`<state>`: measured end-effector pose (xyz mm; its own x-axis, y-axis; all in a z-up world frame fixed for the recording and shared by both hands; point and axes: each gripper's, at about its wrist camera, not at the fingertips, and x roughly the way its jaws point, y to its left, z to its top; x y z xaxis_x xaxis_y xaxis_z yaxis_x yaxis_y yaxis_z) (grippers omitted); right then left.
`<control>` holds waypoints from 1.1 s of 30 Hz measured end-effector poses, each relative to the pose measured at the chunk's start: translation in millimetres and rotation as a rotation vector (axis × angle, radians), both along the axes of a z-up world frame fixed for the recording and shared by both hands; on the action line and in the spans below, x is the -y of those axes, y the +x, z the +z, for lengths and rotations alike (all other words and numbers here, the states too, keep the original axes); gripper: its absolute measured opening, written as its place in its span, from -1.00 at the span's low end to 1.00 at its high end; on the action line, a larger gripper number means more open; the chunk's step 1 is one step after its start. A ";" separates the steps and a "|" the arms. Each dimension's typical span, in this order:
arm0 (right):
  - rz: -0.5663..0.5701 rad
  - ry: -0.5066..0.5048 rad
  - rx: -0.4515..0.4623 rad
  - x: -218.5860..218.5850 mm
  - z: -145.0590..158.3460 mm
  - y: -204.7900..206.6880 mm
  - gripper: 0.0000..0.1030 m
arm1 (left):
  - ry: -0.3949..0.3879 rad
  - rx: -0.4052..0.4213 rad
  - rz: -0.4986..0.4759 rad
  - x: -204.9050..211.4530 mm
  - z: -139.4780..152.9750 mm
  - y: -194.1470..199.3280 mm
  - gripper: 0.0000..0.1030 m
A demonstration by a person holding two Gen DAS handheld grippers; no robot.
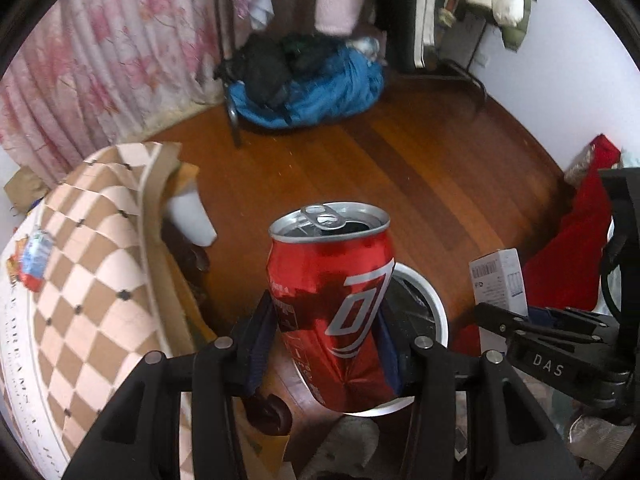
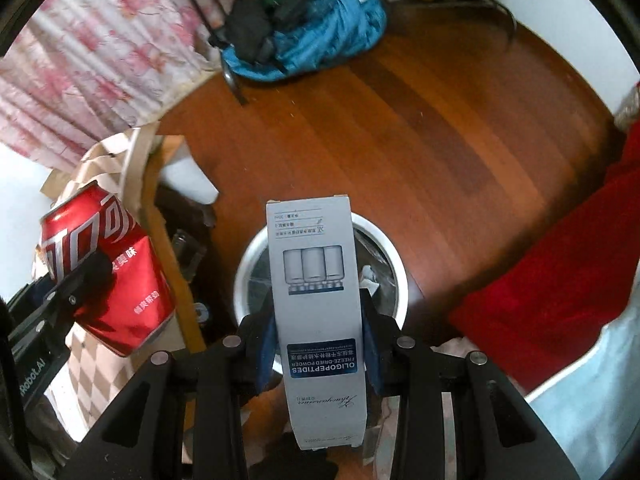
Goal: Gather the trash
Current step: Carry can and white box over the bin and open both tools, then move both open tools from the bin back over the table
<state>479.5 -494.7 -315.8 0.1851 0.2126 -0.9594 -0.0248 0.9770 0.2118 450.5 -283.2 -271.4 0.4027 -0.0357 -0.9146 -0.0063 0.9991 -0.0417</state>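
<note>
Right now I'm gripping a dented red soda can in my left gripper, holding it above the white trash bin. My right gripper is clamping a white carton over that same bin on the wooden floor.

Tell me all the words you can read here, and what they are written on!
"OLIGOPEPTIDES" and "FREEZE-DRIED POWDER": upside down on the tall white cardboard box in the right tongs.
"DAS": on the right tongs' black body.
"Robot.AI": on the left tongs' black body.
Dented red drink can in the left tongs: large white Chinese characters; small print too blurred.
</note>
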 end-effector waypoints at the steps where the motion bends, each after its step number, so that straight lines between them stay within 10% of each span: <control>1: -0.008 0.006 -0.013 2.2 -8.2 2.8 -0.26 | -0.005 -0.014 -0.010 5.1 -7.1 2.7 -0.18; 12: -0.114 0.052 -0.107 28.5 -61.3 14.4 -0.22 | -0.103 -0.119 0.009 15.0 -41.2 15.8 -0.11; 15: -0.144 0.067 -0.130 33.6 -67.8 14.4 -0.17 | -0.116 -0.120 0.025 11.5 -41.2 16.6 0.28; 17: -0.161 0.074 -0.133 35.2 -68.3 13.8 0.15 | -0.113 -0.113 0.031 9.6 -38.7 16.6 0.66; 25: -0.188 0.022 -0.116 35.0 -45.9 5.8 1.00 | -0.050 -0.079 0.027 4.5 -21.8 15.8 0.93; 33: -0.089 -0.210 -0.071 12.9 -7.9 -10.1 1.00 | 0.016 -0.036 0.032 -8.9 2.8 4.2 0.94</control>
